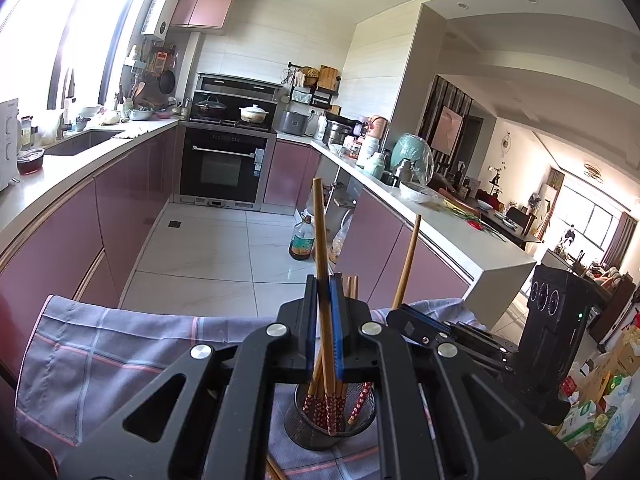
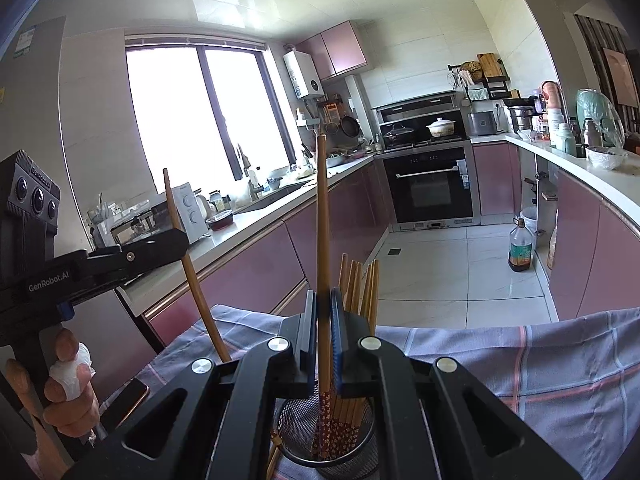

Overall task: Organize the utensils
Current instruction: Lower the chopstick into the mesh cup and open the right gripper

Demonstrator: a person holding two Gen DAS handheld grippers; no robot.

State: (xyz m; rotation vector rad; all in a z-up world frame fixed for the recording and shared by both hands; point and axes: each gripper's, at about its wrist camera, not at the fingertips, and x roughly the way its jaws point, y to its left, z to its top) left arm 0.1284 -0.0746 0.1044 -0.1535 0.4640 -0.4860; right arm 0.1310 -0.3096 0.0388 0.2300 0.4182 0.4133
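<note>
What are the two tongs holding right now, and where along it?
Each tongs grips one chopstick low on its shaft, above the patterned end: left tongs its chopstick, right tongs its chopstick.

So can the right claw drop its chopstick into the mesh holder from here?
Probably yes: the right claw grips its chopstick upright with its patterned end already inside the mesh holder, nothing blocking.

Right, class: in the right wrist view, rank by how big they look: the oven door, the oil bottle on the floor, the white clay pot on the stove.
1. oven door, by far the largest.
2. oil bottle.
3. white clay pot, looking a little smaller than the bottle, though it stands farther back, so that gap is unsure.
</note>
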